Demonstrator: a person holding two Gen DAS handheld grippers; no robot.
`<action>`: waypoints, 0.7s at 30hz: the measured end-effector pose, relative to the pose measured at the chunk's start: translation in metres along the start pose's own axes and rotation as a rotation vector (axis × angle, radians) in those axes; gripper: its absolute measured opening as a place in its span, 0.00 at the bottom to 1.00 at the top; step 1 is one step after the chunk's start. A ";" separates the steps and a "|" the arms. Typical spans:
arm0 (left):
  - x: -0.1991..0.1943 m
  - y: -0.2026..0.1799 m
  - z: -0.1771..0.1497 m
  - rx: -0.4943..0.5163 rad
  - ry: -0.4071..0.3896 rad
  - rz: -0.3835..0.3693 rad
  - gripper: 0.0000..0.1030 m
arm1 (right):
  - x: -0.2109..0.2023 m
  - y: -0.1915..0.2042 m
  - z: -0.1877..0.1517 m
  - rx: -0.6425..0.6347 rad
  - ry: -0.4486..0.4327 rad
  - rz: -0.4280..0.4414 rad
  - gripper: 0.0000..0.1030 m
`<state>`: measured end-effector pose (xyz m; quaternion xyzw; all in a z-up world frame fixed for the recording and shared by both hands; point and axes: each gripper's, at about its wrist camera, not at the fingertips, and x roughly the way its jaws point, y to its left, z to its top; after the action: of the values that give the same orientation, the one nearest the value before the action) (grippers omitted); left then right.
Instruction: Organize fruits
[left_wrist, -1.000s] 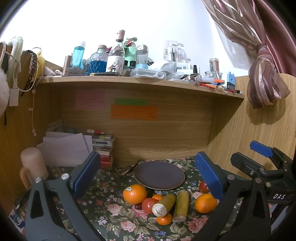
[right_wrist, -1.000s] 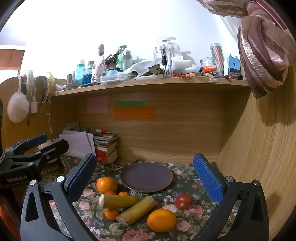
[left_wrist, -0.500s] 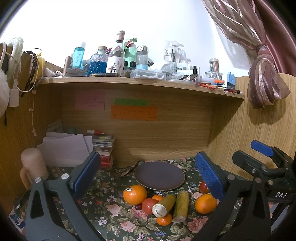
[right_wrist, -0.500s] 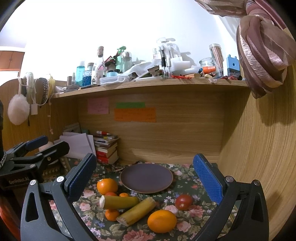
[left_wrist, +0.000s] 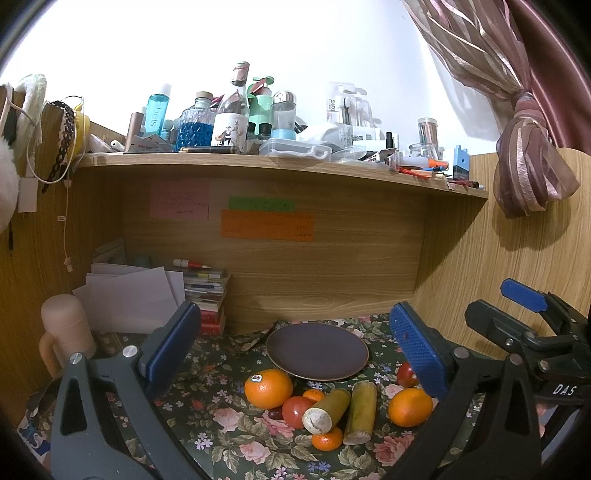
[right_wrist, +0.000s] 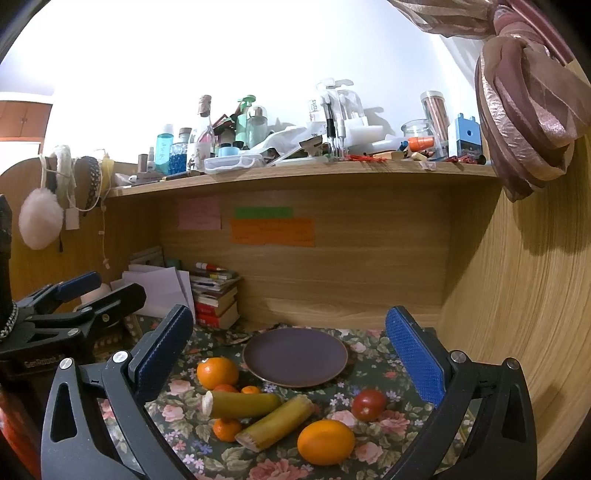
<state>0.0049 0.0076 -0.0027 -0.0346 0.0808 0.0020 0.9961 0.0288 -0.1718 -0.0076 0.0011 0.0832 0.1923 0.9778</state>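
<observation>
Left tongs (left_wrist: 295, 354): released, blue pads spread wide, grasping nothing; held above the near edge of the cloth, aimed at the fruit, probably for a first pick.
Right tongs (right_wrist: 291, 354): likewise released and bare; held beside the left pair, facing the same heap from the right.
Mug (left_wrist: 66, 336): pale, far left by the side wall, well apart from the fruit.
Papers and books (left_wrist: 177, 291): stacked at the back left, out of the working space.
Sticker orange (left_wrist: 268, 388): leftmost fruit, just in front of the plate rim, touching the tomato beside it.
Tomato (left_wrist: 296, 410): wedged between the sticker orange and a cane piece, so likely awkward to grip first.
Cane pieces (left_wrist: 345, 410): two yellow-green stubs side by side, one resting on the small fruit beneath; likely to roll once a neighbour is lifted.
Small mandarin (left_wrist: 327, 440): nearest the camera, tucked under the cane ends.
Plate (left_wrist: 284, 350): dark, bare, behind the heap; likely the target, no fruit on it yet.
Right orange (right_wrist: 325, 441): lying free on the cloth, an easy first grasp for the right pair.
Red fruit (right_wrist: 368, 404): alone near the right orange, apart from the heap.
Progress: judged at the very start.
</observation>
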 end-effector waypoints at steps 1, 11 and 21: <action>0.000 0.000 0.000 0.001 0.001 0.000 1.00 | 0.000 0.000 0.000 -0.001 -0.001 0.000 1.00; 0.000 0.000 0.000 0.001 0.002 0.000 1.00 | 0.001 -0.001 0.000 0.003 -0.001 0.002 1.00; 0.006 -0.005 0.004 0.011 0.018 -0.021 1.00 | 0.004 -0.002 -0.002 0.018 0.009 0.016 1.00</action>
<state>0.0120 0.0027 0.0007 -0.0299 0.0894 -0.0090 0.9955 0.0330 -0.1726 -0.0100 0.0096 0.0890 0.1994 0.9758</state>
